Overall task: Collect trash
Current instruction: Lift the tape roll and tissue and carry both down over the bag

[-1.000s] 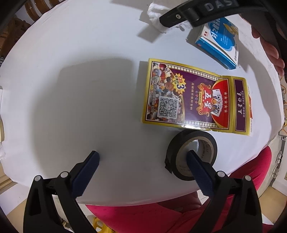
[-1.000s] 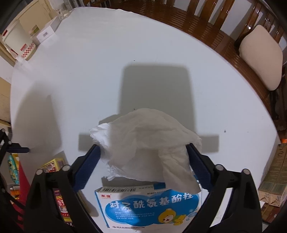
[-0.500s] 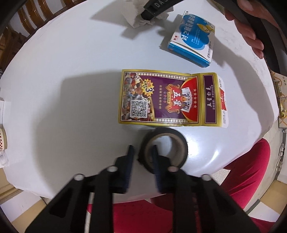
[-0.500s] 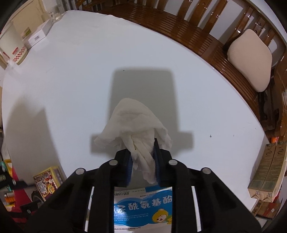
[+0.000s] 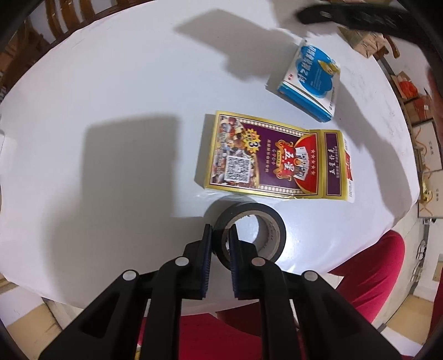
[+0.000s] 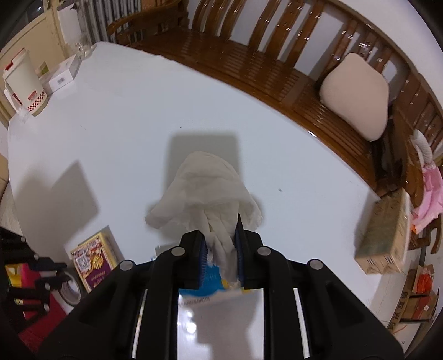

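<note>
1. Hidden or unclear: in the right wrist view, the blue and white medicine box (image 6: pixel 214 279) is mostly covered by the right gripper (image 6: pixel 220 243) and blurred; only a strip can be seen. In the left wrist view the same box (image 5: pixel 311 83) is seen whole, though its print cannot be read.
2. The right gripper appears in the left wrist view only as a dark, blurred bar at the top edge (image 5: pixel 349 16); a hand at the right edge is cut off.
3. The left gripper (image 5: pixel 220 243) is clamped on the near wall of a black tape roll (image 5: pixel 250 235) — one pad outside the ring, one inside. The roll lies at the near edge of the white tabletop (image 5: pixel 110 97), just beside a flattened gold and purple card packet (image 5: pixel 277 157).
4. The right jaws are closed on a crumpled white tissue (image 6: pixel 206 193), which is bunched between the pads and hangs above the tabletop.
5. Compared with a second ago: both pairs of jaws, then wide open, are now closed, and the tissue — then lying spread on the tabletop against the box — has been gathered and raised.
</note>
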Demonstrator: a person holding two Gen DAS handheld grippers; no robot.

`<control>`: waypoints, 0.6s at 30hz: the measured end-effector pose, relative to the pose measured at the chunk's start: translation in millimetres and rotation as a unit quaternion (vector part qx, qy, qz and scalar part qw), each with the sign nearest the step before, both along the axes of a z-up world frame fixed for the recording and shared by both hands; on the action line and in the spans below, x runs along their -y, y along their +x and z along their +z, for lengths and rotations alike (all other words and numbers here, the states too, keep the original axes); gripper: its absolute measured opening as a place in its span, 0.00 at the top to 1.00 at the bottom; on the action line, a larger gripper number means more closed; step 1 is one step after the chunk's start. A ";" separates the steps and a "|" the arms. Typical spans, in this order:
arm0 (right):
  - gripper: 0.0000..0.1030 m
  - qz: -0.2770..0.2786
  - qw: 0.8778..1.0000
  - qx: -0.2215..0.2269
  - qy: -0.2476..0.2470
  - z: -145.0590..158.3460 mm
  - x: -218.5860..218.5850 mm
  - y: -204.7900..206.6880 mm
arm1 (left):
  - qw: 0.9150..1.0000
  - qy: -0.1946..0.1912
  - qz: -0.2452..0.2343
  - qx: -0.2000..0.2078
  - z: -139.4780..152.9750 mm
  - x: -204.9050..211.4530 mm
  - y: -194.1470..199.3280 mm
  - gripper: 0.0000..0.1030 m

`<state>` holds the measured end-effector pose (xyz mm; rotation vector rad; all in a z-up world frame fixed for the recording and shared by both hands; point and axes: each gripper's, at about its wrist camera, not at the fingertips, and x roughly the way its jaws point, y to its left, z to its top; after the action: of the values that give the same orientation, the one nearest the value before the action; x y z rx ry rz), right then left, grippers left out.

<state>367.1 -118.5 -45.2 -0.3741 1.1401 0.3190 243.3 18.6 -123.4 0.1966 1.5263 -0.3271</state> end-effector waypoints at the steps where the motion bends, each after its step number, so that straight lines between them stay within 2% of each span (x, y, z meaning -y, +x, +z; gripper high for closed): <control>1: 0.83 -0.005 1.000 0.004 0.005 4.9 4.1 -6.2 | 1.000 0.006 0.003 0.009 2.4 -1.8 -1.3 0.88; 4: 0.83 -0.013 1.000 0.022 0.013 19.3 13.6 -26.5 | 0.999 0.011 0.002 0.041 16.6 -2.6 -9.0 0.88; 10: 0.83 -0.020 0.997 0.061 0.032 53.2 26.0 -75.3 | 0.994 0.009 -0.004 0.105 57.6 13.2 -59.2 0.88; 18: 0.83 -0.018 0.994 0.093 0.051 85.4 17.2 -141.5 | 0.988 -0.007 -0.029 0.154 100.0 25.9 -89.2 0.88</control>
<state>225.6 -135.7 40.1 -0.2868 0.9434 0.3022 154.1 -7.2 -23.4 0.2669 1.2146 -0.3372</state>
